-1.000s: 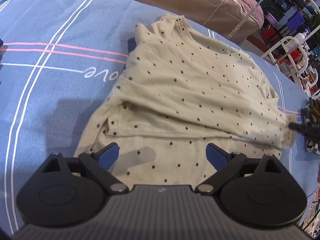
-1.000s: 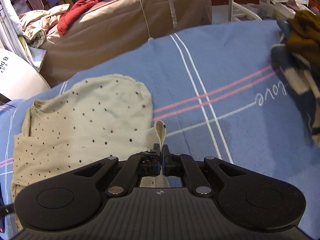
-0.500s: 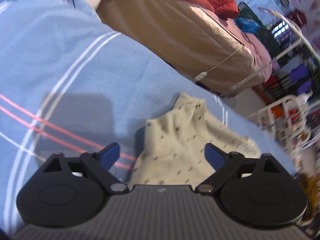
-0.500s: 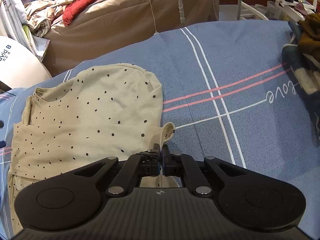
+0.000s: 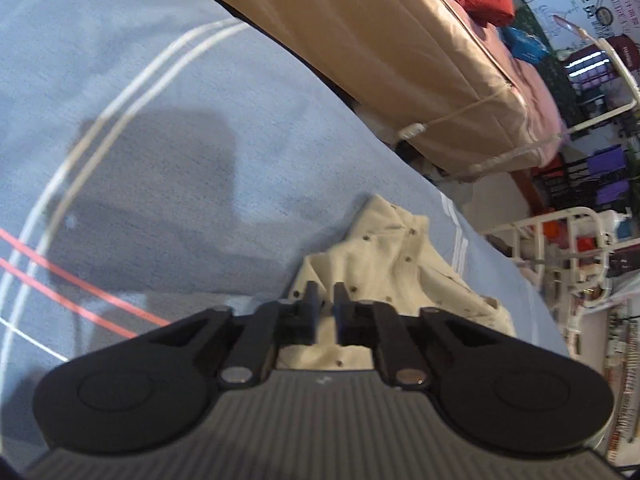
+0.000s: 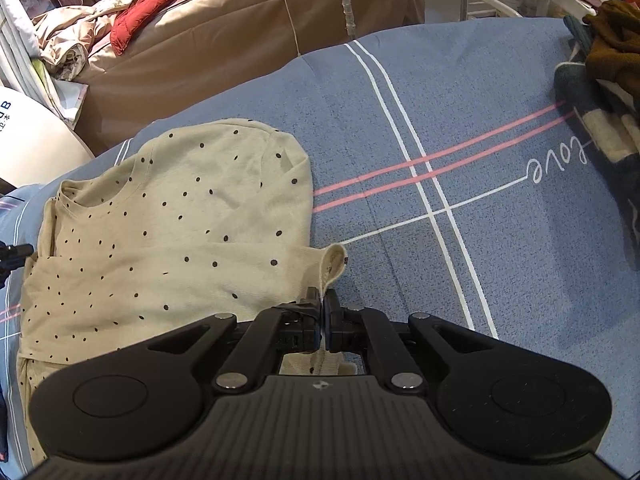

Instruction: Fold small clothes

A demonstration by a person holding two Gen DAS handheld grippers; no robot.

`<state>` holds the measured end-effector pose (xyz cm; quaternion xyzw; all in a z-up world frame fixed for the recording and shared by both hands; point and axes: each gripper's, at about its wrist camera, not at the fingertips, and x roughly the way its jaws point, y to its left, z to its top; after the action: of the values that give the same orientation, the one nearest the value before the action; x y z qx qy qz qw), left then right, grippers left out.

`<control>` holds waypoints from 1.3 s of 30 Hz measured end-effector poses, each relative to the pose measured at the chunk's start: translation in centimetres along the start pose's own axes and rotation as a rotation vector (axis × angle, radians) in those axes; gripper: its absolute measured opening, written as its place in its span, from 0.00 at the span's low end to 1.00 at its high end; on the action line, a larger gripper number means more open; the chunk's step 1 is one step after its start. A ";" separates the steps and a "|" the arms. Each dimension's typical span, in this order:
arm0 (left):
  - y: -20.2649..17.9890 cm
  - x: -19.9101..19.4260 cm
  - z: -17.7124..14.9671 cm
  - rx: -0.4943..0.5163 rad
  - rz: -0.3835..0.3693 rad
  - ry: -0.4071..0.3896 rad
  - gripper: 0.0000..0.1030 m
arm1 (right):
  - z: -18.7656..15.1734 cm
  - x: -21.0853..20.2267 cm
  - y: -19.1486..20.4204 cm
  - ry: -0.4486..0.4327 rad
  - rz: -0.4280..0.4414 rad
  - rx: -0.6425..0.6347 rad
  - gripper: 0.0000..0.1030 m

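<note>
A cream shirt with black dots (image 6: 180, 216) lies partly folded on the blue bedsheet (image 6: 400, 100). My right gripper (image 6: 323, 298) is shut on the shirt's right edge, and a small loop of cloth (image 6: 334, 262) stands up just past its fingertips. In the left wrist view only a bunched corner of the shirt (image 5: 392, 252) shows. My left gripper (image 5: 326, 294) sits at that corner with its jaws closing, nearly together, and cream cloth between them. A black fingertip (image 6: 14, 252) shows at the shirt's left edge in the right wrist view.
The sheet has white and pink stripes and the word "love" (image 6: 556, 160). A pile of dark and brown clothes (image 6: 600, 92) lies at the right. A tan-covered mattress (image 6: 240, 32) with a red garment (image 6: 148, 4) stands behind. White racks (image 5: 560, 240) stand beyond the bed's edge.
My left gripper moved from the shirt's lower hem to a far corner, and its wide-open jaws came together on the cloth. The right gripper stayed shut on the shirt's edge.
</note>
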<state>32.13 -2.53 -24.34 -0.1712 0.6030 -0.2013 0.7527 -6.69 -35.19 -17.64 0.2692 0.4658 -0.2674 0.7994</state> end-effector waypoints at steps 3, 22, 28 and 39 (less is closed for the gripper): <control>0.2 -1.9 0.6 0.044 0.113 -0.089 0.03 | 0.2 -0.1 0.1 0.002 0.004 -0.001 0.03; -1.9 3.6 0.3 0.063 0.034 0.108 0.02 | 0.0 0.0 0.2 0.017 0.004 0.009 0.05; -0.8 0.4 1.3 0.033 0.081 -0.009 0.02 | 0.0 -0.1 0.0 0.007 0.007 0.025 0.05; 1.1 -1.6 4.3 0.061 0.245 -0.041 0.13 | 2.0 1.4 2.2 0.018 0.035 -0.025 0.05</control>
<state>36.12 -0.70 -22.68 -0.0773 0.5977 -0.1224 0.7886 -3.38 -35.19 -17.64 0.2694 0.4715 -0.2452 0.8031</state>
